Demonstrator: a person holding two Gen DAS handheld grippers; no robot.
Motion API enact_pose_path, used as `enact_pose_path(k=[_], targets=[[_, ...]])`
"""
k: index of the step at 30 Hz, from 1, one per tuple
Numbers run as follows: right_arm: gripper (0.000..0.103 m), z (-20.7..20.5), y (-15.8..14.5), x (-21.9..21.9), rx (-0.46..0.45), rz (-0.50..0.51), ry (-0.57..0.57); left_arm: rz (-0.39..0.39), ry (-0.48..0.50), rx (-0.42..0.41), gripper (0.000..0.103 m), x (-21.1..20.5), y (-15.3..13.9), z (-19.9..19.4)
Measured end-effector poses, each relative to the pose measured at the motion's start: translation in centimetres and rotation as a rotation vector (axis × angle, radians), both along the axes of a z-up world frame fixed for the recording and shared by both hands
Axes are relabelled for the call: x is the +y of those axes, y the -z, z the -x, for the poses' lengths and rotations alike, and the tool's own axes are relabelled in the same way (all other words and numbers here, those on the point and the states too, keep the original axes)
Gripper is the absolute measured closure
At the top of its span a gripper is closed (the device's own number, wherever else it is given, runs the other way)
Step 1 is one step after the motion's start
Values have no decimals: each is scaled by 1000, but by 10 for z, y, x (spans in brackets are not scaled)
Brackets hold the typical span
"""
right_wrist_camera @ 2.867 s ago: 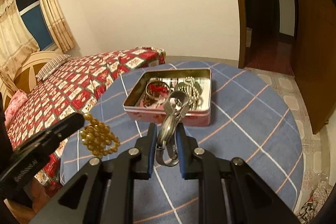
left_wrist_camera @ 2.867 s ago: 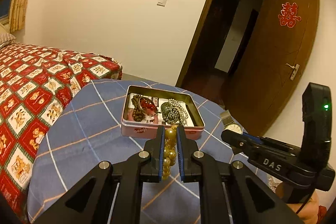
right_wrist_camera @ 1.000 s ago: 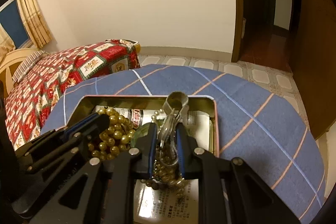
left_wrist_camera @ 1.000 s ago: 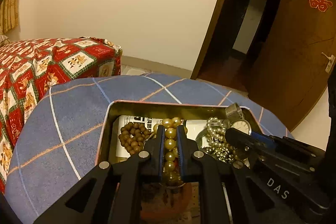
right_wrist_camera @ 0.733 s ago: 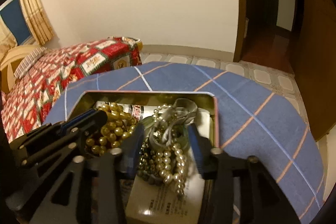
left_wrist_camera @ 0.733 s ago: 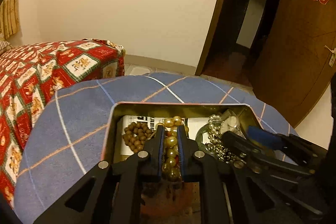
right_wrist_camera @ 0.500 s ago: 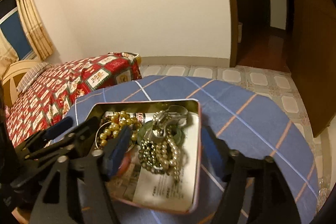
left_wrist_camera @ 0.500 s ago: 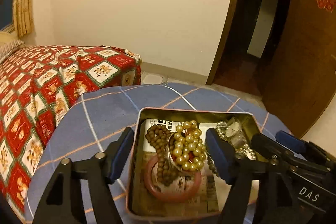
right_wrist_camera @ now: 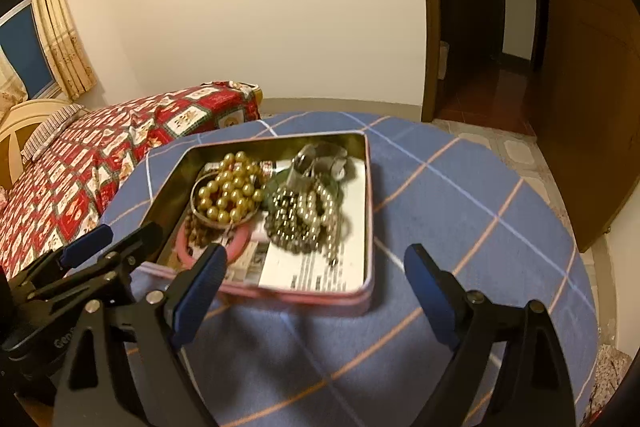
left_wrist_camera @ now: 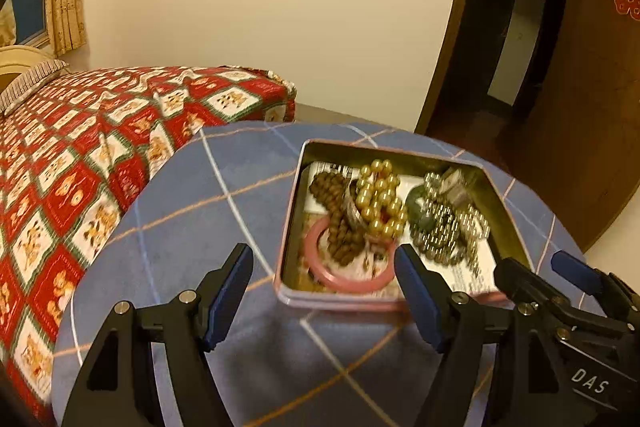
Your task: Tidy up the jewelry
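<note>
A pink metal tin (left_wrist_camera: 340,301) (right_wrist_camera: 304,297) sits on the round blue checked table (left_wrist_camera: 192,227) (right_wrist_camera: 460,203). Inside lie a gold bead bracelet (left_wrist_camera: 380,201) (right_wrist_camera: 230,193), a brown bead bracelet (left_wrist_camera: 334,211), a pink bangle (left_wrist_camera: 320,273) (right_wrist_camera: 240,245), silver bead strands (left_wrist_camera: 444,223) (right_wrist_camera: 304,215) and a metal watch (left_wrist_camera: 454,183) (right_wrist_camera: 320,163). My left gripper (left_wrist_camera: 324,287) is open and empty, just in front of the tin's near left edge. My right gripper (right_wrist_camera: 314,285) is open and empty at the tin's near edge; it also shows in the left wrist view (left_wrist_camera: 560,287).
A bed with a red patterned quilt (left_wrist_camera: 80,155) (right_wrist_camera: 100,155) stands left of the table. An open wooden door (left_wrist_camera: 580,87) and a dark doorway (right_wrist_camera: 480,7) are at the right. A printed paper (right_wrist_camera: 320,267) lines the tin's floor.
Both grippers carried their pieces over the tin, opened and let go: the gold bracelet and the watch now lie in the tin. Both grippers have pulled back toward me.
</note>
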State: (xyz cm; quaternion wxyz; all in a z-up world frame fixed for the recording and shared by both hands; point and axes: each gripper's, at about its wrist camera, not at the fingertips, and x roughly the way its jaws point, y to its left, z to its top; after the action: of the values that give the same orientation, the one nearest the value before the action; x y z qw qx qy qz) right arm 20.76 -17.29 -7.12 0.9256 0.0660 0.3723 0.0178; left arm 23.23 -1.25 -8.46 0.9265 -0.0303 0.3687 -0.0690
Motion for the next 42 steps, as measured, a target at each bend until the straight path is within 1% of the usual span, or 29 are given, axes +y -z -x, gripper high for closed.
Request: enact_pose_path(k=[8,12,18,21,23,28,30,34,39,41,42], targets=[[10,25,2,7,-10,18,-1,3,-16,14,30,8,4,26],[10,41,4,9,-9,29,-1,-24,-16,12,30,9,5,47],[10,70,-2,10,-29,41,15,-45,-22,-34,30,15,-3,83],[10,86,-7,10,-45,37,26,-40,-26,-59,30,18,-10,99],[10,95,-11,11,-62,44,26,-35,-25,-79,30,19,-15,109],[9,119,-27,15,-112,80,28,-67,-22,-147,30,21,-32,135],[7,128,-34,17,-138,85,29,-68,-21,-172,30,22,-38,144],[5,146,-52,20,-201,92,33,-56,-21,-217,29,25,-51,161],[3,161,-72,26,-270,125,45,-28,-23,-257,29,31,-67,175],[2,167,-80,27,-297,124,46,-11,-27,-275,27,33,-75,180],[2,169,-83,28,-307,123,47,-6,-28,-283,24,35,-78,182]])
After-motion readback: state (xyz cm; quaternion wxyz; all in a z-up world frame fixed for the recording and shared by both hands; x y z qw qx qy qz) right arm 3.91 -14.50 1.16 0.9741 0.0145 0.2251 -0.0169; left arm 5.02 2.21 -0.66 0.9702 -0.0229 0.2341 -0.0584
